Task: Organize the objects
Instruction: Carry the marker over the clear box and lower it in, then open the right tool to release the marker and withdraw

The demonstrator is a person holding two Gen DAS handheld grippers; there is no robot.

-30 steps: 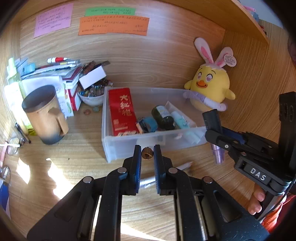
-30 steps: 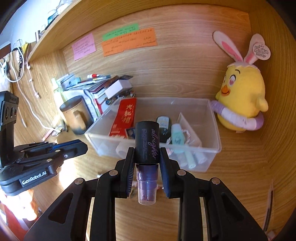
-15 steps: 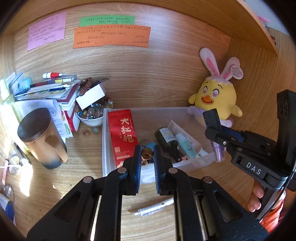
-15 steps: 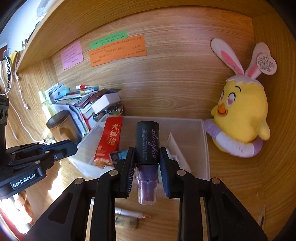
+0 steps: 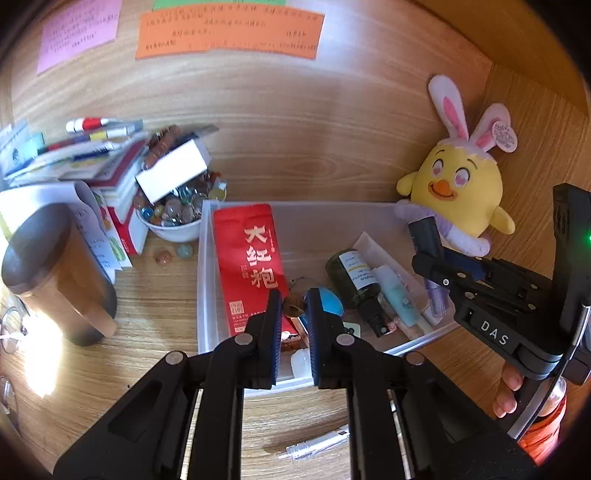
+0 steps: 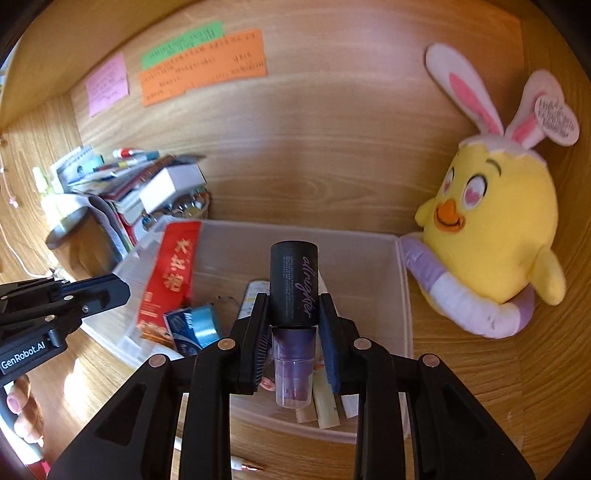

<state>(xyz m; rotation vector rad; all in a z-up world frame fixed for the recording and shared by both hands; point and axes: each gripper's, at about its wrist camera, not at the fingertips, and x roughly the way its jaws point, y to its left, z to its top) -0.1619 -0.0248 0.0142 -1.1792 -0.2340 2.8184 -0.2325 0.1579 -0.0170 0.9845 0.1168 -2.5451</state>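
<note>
Left gripper [image 5: 294, 304]: fingers closed on a small brown nut-like object [image 5: 293, 305], which is pinched at the fingertips and is held above the near part of the clear plastic bin [image 5: 207, 295].

Right gripper [image 6: 293, 314]: fingers clamped on a purple bottle with a black cap [image 6: 294, 284]. The bottle is held upright between the pads, the cap rising above the fingertips and the translucent purple base hanging below them. It is held over the bin, near its front wall.

Clear plastic bin: set on the desk [image 5: 147, 302] against the wooden back panel. Contents seen from the left wrist view: a red tea packet [image 5: 251, 266] lying along the left side, a blue round item [image 5: 330, 302] just right of the left fingertips, a dark green bottle [image 5: 354, 280] lying tilted, and a pale tube [image 5: 397, 299] beside it.

Yellow chick plush with rabbit ears [image 5: 461, 188]: placed at the right rear corner of the bin, touching it.

Bowl of glass marbles [image 5: 173, 218]: just left of the bin, with a white box [image 5: 171, 171] resting on top. Loose marbles are noted on the desk beside it.

Brown mug [image 5: 59, 273]: well to the left, beside stacked books [image 5: 110, 173].

Pen [image 5: 314, 445]: lying on the desk in front of the bin.

Sticky notes, orange [image 5: 225, 31] and pink [image 5: 79, 33]: fixed to the back panel.
</note>
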